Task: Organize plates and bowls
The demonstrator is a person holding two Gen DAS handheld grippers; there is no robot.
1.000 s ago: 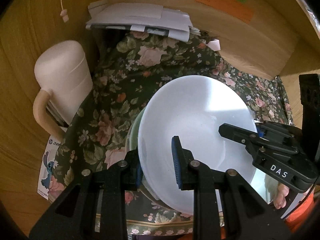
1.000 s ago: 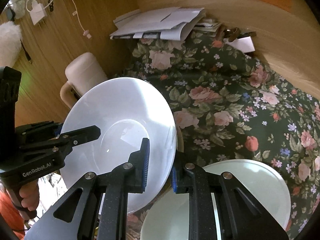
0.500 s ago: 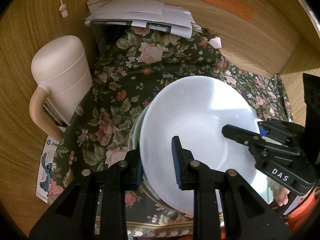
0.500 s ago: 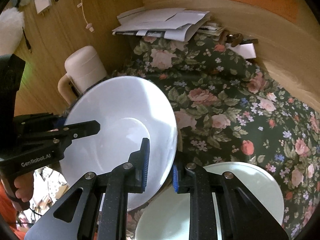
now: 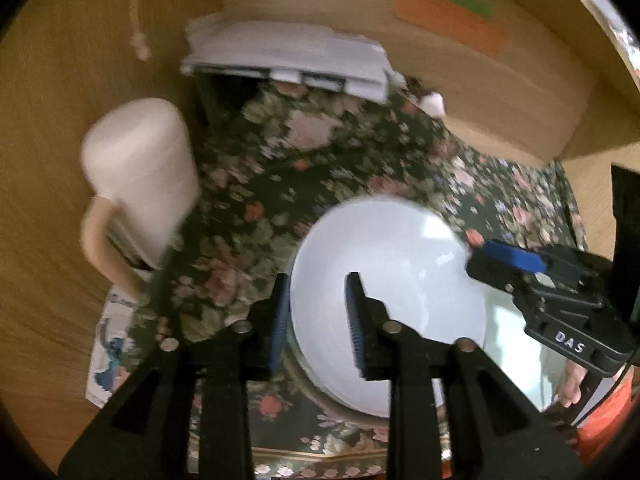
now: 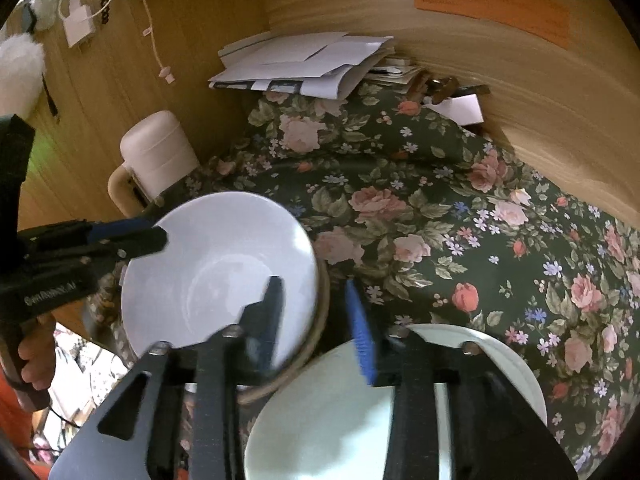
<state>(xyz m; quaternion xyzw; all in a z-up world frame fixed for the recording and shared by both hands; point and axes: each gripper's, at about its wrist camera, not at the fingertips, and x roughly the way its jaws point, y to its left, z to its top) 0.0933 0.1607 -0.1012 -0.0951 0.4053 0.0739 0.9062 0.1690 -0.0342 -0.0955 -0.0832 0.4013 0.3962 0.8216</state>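
Observation:
A white bowl (image 5: 384, 280) (image 6: 216, 272) lies level on a stack of dishes on the floral cloth (image 6: 440, 208); a tan rim (image 6: 322, 332) shows beneath it. My left gripper (image 5: 318, 316) straddles the bowl's near-left rim. Its jaws are opening and stand clear of the rim wall. At the bowl's right rim my right gripper (image 6: 316, 312) straddles it the same way, jaws opening, with a gap between the blue pad (image 6: 360, 328) and the rim. Each gripper shows in the other's view: right gripper (image 5: 480, 258), left gripper (image 6: 156, 234).
A pale green plate (image 6: 340, 420) lies just right of the stack. A cream lidded jug (image 5: 140, 184) (image 6: 156, 156) stands at the left by the wooden wall. A pile of papers (image 5: 288, 56) (image 6: 304, 64) sits at the back. Wooden walls close the back and left.
The white bowl has gone from tilted and held up to lying level on the stack. Both pairs of jaws have widened off its rim.

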